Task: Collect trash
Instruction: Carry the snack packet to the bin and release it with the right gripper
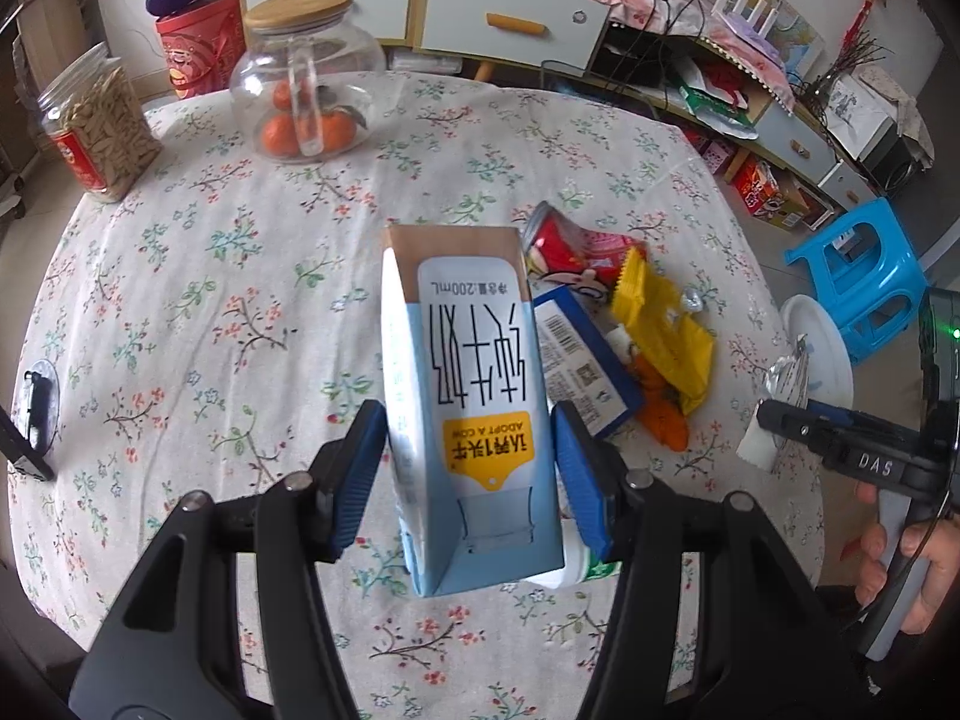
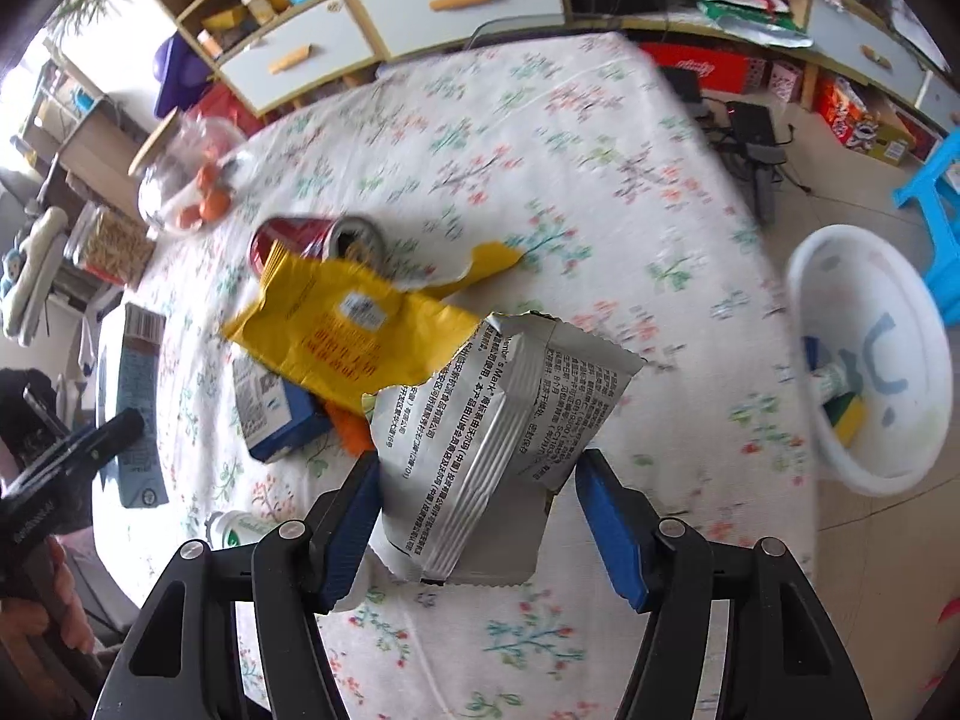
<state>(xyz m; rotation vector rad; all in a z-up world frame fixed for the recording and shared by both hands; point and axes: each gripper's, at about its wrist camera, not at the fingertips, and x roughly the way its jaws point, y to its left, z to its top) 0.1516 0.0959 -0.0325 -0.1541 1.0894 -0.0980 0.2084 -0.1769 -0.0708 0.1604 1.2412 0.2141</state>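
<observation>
My left gripper is shut on a blue and white milk carton, held upright above the floral tablecloth. Behind it lies a trash pile: a red can, a yellow wrapper, a blue box and orange peel. My right gripper is shut on a crumpled silver wrapper, lifted off the table near its right edge. The same can, yellow wrapper and blue box show beyond it. A white bin on the floor holds some items.
A glass jar of oranges and a jar of seeds stand at the table's far left. A small white and green cup sits near the front edge. A blue stool stands by the bin, with cluttered cabinets behind.
</observation>
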